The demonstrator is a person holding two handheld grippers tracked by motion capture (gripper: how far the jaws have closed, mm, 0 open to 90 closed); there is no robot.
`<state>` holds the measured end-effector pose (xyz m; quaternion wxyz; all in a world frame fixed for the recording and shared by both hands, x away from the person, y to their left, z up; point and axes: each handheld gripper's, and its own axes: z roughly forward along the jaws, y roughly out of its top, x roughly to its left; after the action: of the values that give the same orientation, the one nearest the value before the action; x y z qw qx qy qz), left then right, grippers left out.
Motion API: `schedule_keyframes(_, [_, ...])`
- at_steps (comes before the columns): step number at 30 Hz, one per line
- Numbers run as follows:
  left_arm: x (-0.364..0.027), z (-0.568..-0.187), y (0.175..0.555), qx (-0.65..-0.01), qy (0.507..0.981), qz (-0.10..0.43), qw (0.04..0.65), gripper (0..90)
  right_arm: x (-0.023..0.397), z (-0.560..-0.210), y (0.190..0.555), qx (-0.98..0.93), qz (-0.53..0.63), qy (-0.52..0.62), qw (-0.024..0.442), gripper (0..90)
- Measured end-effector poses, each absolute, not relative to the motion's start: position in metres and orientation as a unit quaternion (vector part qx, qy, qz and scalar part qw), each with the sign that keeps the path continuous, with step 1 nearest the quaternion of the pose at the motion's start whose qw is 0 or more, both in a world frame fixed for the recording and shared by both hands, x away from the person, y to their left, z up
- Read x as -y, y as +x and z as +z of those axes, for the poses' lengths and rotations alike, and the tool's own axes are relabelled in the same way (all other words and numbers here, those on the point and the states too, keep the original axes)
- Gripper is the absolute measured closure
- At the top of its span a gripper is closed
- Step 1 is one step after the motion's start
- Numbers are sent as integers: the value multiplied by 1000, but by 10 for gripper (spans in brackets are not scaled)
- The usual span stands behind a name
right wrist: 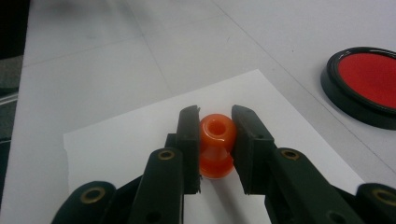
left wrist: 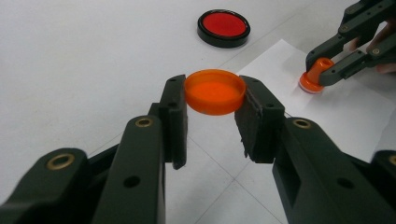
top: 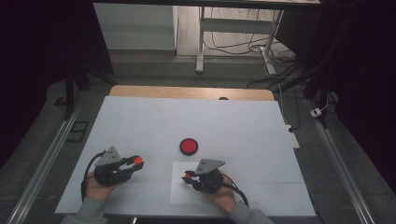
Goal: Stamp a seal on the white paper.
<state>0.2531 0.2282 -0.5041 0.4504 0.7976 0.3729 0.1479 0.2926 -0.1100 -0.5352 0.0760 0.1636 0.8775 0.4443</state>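
A: where's the orange cap (left wrist: 215, 91)?

B: pinched between the jaws of the left gripper (left wrist: 212, 121), up at the tips, open side up, held off the table (top: 140, 126). Both pads press on its rim, one on each side

A: and the stamp?

B: orange stamp (right wrist: 216, 145) is in the right gripper (right wrist: 215, 140). Jaws clamp its narrow neck, knob end toward the camera, wide base down on the white paper sheet (right wrist: 130, 140). From the left gripper view the base looks to be touching the paper, stamp a bit tilted

A: so both closed on something?

B: yes, neither is spread, each is gripping its part. Left one at the near left of the table in the high view, right one (top: 190, 177) over the paper at near centre, the two well apart

A: anything else on the table?

B: round black dish with red ink pad (top: 188, 146) inside, lying flat on the bare table just beyond the far edge of the paper, between the two grippers and further out. Nothing touching it

A: hands?

B: left hand (top: 95, 186) and right hand (top: 222, 196) wrap the gripper bodies from below, cables trail back toward the person
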Motion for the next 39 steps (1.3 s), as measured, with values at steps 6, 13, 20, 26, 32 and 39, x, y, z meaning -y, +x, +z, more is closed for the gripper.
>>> schedule_keyframes(6, [-229,-505,254,-375,797,148,450,647,130,-514,302,-829,520,202,43,733])
schedule_keyframes(13, [-228,-504,253,-373,798,148,450,647,138,-509,307,-819,531,213,36,733])
schedule_keyframes(20, [-228,-504,253,-371,798,147,451,647,140,-508,307,-817,533,217,37,733])
schedule_keyframes(26, [-226,-504,253,-369,800,147,451,647,145,-502,309,-809,543,221,41,733])
schedule_keyframes(32, [-226,-504,254,-367,800,143,454,647,152,-493,312,-799,556,226,46,733])
schedule_keyframes(39, [-226,-505,256,-366,800,139,454,647,165,-485,317,-789,563,241,60,733])
